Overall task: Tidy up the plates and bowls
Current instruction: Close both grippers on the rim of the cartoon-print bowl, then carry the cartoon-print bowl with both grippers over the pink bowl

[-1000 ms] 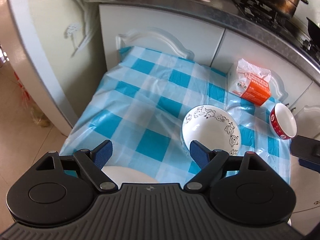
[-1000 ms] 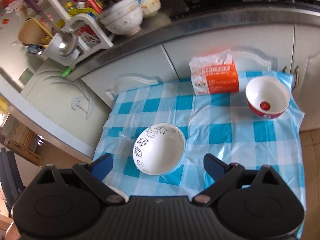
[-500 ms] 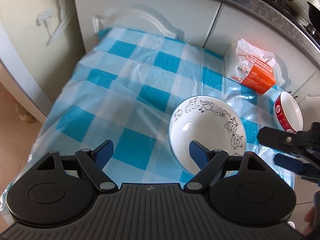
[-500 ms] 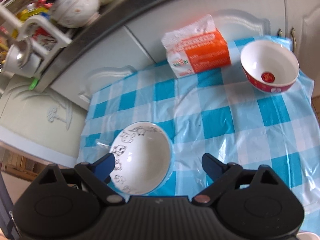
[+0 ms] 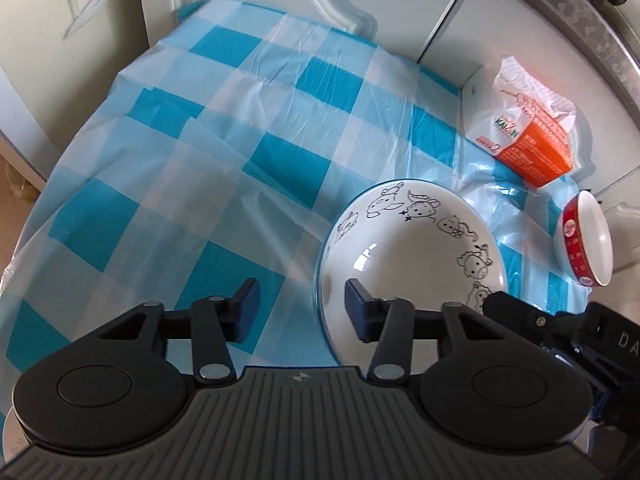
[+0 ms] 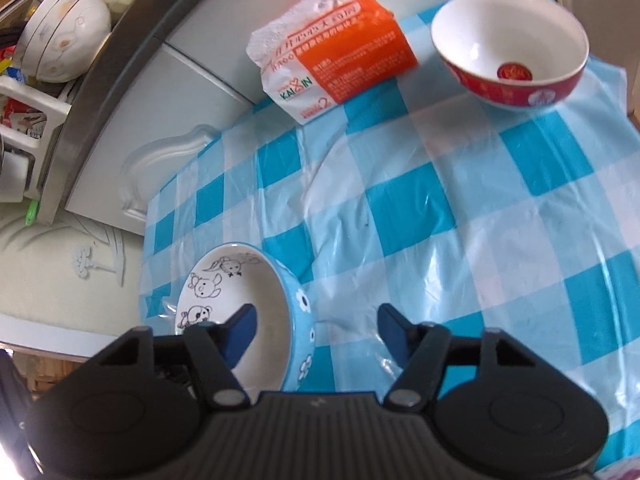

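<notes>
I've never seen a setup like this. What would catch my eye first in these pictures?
Probably the white cartoon-animal bowl on the blue checked tablecloth, with both the left gripper and the right gripper hovering at its rim, jaws open, one finger of each over its inside. Next, the orange tissue pack and the red bowl stand at the table's far side.

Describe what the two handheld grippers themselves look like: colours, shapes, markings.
Both the left gripper and the right gripper share one design: a matte black body with a ribbed grey centre panel bearing a small logo, two round black housings, angular black linkage arms with silver pivot screws, and dark blue finger pads. No cables or sleeves show.
</notes>
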The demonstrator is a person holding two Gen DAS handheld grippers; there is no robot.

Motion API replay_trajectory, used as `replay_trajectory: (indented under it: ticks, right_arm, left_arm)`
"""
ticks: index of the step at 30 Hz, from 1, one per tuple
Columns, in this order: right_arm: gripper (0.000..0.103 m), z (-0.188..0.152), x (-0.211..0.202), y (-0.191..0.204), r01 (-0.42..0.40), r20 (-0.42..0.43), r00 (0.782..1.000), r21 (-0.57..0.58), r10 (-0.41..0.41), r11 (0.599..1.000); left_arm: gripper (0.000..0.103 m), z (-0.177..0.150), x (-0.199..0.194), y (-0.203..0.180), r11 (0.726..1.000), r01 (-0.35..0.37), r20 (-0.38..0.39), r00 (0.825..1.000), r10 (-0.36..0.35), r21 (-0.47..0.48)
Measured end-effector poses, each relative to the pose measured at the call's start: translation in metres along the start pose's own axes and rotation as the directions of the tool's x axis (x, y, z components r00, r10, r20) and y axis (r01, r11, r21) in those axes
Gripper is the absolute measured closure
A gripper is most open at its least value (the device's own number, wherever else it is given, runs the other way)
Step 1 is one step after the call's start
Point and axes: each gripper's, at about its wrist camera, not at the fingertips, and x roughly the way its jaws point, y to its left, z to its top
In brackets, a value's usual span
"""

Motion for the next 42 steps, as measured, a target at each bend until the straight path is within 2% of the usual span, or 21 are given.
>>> replay_trajectory:
  ticks: [2,4,6,9,11,12,15,27,42]
  right_arm:
    - [0.051,0.000,0.004,0.002,0.001,-0.009,1.000,-0.007,-0.001,1.000]
    - [0.063,-0.001,0.007,0.003,0.000,-0.017,1.000,-0.012,0.000,1.000]
    - [0.068,-0.001,0.012,0.005,0.005,-0.023,1.000,-0.017,-0.005,1.000]
    - [0.080,-0.002,0.016,0.007,0.004,-0.033,0.999,-0.020,-0.004,1.000]
    - [0.091,-0.003,0.018,0.010,0.012,-0.033,0.999,-0.030,-0.013,0.999]
    - [0.092,-0.004,0.018,0.013,0.021,-0.031,0.999,-0.044,-0.022,0.999]
    - [0.093,-0.004,0.018,0.019,0.047,-0.023,0.999,-0.083,-0.049,0.995]
    - [0.093,-0.013,0.008,0.018,0.061,-0.004,0.998,-0.101,-0.062,0.993]
    - [0.093,-0.024,-0.042,0.010,0.055,0.040,0.998,-0.133,-0.050,0.990]
  left_arm:
    - [0.061,0.001,0.005,-0.002,1.000,-0.001,-0.013,1.000,0.001,0.004]
    - [0.064,0.002,0.009,-0.002,1.000,0.017,-0.021,1.000,-0.017,-0.005]
    - [0.065,0.003,0.011,-0.003,1.000,0.022,-0.018,1.000,-0.022,-0.003]
    - [0.073,0.004,0.013,-0.005,0.999,0.038,-0.012,0.999,-0.038,0.003]
    - [0.082,0.004,0.015,-0.007,0.999,0.049,-0.011,0.999,-0.049,0.000]
    - [0.084,0.005,0.015,-0.009,0.998,0.055,-0.010,0.998,-0.055,0.005]
    - [0.084,0.005,0.017,-0.011,0.999,0.051,-0.002,0.999,-0.051,0.007]
    - [0.092,-0.003,0.004,-0.005,0.995,0.095,0.012,0.995,-0.095,0.020]
    - [0.096,-0.028,-0.039,-0.022,0.980,0.179,0.038,0.983,-0.182,0.082]
